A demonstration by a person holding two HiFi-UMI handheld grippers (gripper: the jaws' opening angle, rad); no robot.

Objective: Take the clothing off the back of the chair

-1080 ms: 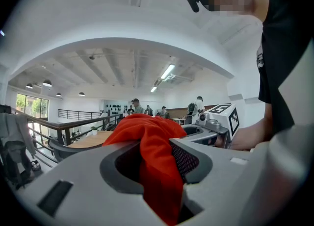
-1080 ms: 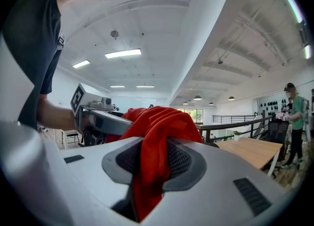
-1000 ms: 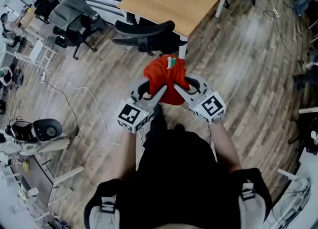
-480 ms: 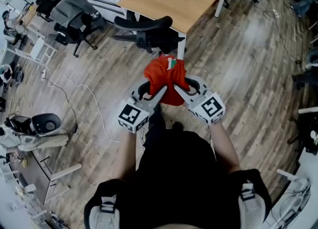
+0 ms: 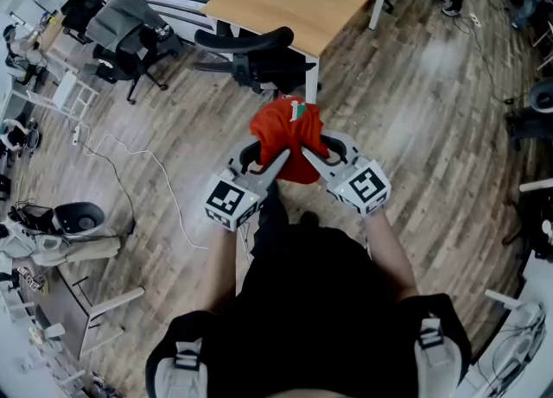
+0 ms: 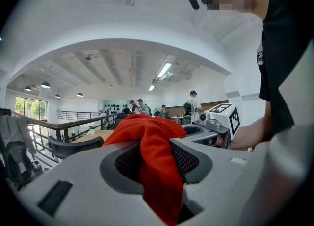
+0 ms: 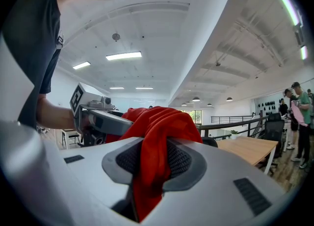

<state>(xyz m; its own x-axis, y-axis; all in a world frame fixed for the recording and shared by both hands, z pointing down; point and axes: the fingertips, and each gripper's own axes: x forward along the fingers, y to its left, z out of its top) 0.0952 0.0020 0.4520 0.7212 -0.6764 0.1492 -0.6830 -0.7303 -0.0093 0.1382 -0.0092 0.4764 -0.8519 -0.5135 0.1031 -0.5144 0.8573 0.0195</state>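
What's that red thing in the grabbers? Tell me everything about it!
It is a bright red piece of soft clothing, crumpled into a bunch of folds, with a small white and green patch on top. It is held up in the air in front of the person, above the wooden plank floor. The left gripper and the right gripper each have their jaws shut on a fold of it, and cloth hangs down between them. Nothing else touches it.
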